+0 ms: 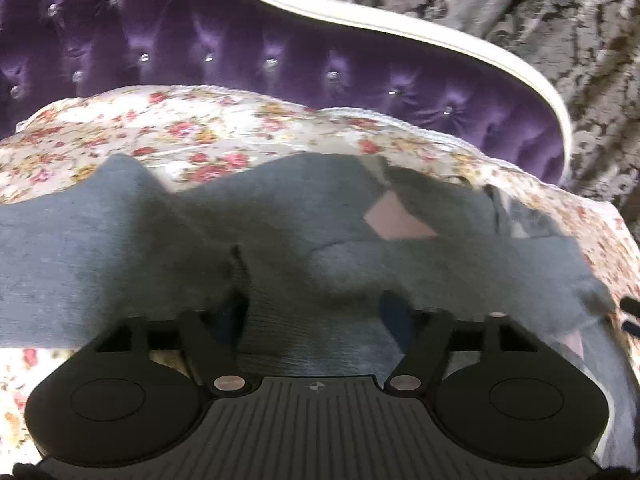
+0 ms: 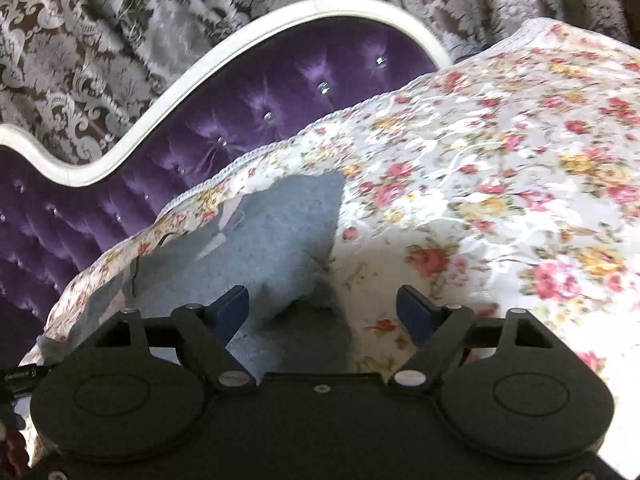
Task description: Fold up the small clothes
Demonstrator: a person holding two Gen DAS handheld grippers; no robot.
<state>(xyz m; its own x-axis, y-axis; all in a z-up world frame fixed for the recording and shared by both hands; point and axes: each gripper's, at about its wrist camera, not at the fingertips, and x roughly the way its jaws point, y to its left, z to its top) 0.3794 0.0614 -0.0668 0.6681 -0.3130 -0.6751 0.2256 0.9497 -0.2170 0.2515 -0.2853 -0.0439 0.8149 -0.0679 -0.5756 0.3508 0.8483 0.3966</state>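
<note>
A grey knit garment [image 1: 200, 236] with a pink patch [image 1: 394, 222] lies spread across the floral bedspread [image 1: 192, 128]. My left gripper [image 1: 314, 312] stands open over its near ribbed edge, its blue fingers wide apart and partly hidden by folds of the cloth. In the right wrist view one corner of the same grey garment [image 2: 280, 232] lies on the bedspread [image 2: 500, 184]. My right gripper [image 2: 326, 308] is open, its blue fingers [image 2: 230, 308] wide apart, hovering over the garment's right edge and holding nothing.
A purple tufted headboard [image 1: 160, 40] with a white curved frame [image 1: 440, 46] stands behind the bed. Patterned grey-brown curtains [image 1: 540, 12] hang beyond it. The bedspread stretches wide to the right in the right wrist view.
</note>
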